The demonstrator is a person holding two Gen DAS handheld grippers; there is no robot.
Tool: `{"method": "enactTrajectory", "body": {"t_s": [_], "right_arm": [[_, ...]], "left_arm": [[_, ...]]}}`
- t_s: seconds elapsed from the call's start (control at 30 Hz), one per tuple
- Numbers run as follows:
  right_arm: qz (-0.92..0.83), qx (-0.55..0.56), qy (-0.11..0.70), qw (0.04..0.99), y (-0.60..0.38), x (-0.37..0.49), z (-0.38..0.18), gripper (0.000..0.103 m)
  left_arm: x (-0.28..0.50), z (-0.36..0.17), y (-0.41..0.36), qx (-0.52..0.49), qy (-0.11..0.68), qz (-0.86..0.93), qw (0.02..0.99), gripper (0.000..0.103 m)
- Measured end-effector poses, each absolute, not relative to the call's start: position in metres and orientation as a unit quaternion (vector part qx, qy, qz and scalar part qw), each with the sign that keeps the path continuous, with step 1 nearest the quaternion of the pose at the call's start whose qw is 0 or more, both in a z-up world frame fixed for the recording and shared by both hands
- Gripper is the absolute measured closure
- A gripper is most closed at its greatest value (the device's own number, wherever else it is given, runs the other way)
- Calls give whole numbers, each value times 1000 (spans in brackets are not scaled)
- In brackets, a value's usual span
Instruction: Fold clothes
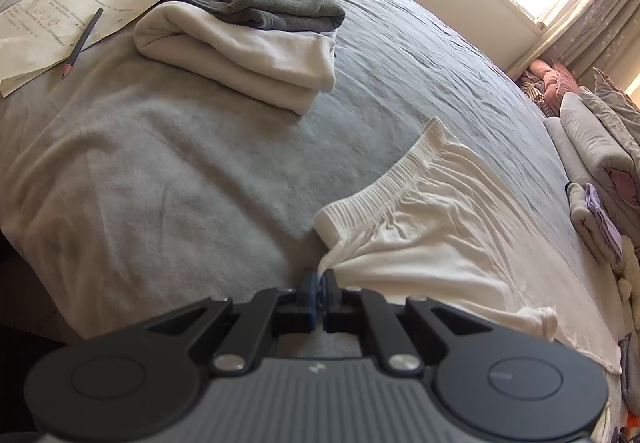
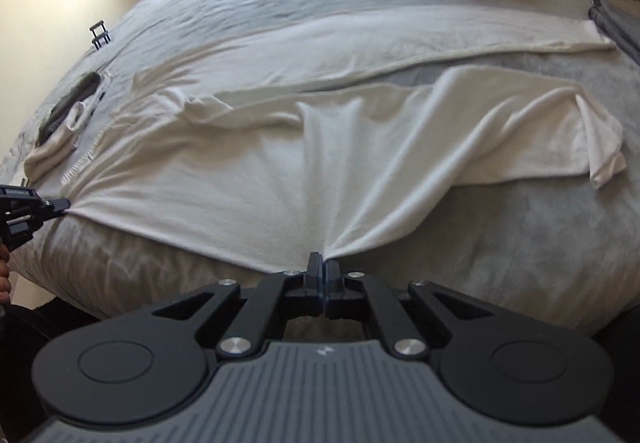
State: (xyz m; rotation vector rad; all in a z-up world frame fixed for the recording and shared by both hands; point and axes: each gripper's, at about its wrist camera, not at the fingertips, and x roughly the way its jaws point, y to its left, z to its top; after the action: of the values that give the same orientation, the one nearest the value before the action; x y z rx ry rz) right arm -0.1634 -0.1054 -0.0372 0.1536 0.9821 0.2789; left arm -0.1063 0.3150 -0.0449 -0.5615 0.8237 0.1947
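White trousers [image 2: 280, 147], flat, creased

Each gripper, left gripper [image 1: 319, 283] and right gripper [image 2: 322, 267], is showing black linkage arms with silver screws, blue-edged fingertip pads, two round black discs and a ribbed grey housing.
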Motion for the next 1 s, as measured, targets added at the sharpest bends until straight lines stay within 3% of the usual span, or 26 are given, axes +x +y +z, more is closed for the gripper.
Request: {"method": "enactTrajectory", "body": {"t_s": [0.13, 0.2, 0.23, 0.27, 0.37, 0.43, 0.47, 1.0], "right_arm": [[138, 58, 470, 870, -102, -162, -36, 102], [146, 52, 471, 869, -101, -162, -33, 97], [150, 51, 471, 868, -102, -162, -31, 93], [154, 48, 472, 867, -101, -162, -29, 91], [166, 36, 468, 867, -98, -162, -22, 87], [172, 27, 461, 870, -95, -161, -16, 70], [175, 24, 458, 871, -93, -160, -13, 68], [224, -43, 397, 889, -39, -96, 1, 68]], "left_arm": [[-105, -40, 313, -258, 395, 87, 878, 93], [-104, -35, 311, -250, 395, 81, 880, 79], [-104, -31, 311, -243, 392, 80, 883, 65], [-103, -27, 309, -233, 388, 83, 888, 57], [-97, -15, 306, -206, 375, 85, 900, 55], [-90, -9, 304, -196, 369, 78, 905, 54], [-85, -7, 303, -192, 367, 73, 907, 54], [49, -22, 293, -165, 379, -10, 911, 56]]}}
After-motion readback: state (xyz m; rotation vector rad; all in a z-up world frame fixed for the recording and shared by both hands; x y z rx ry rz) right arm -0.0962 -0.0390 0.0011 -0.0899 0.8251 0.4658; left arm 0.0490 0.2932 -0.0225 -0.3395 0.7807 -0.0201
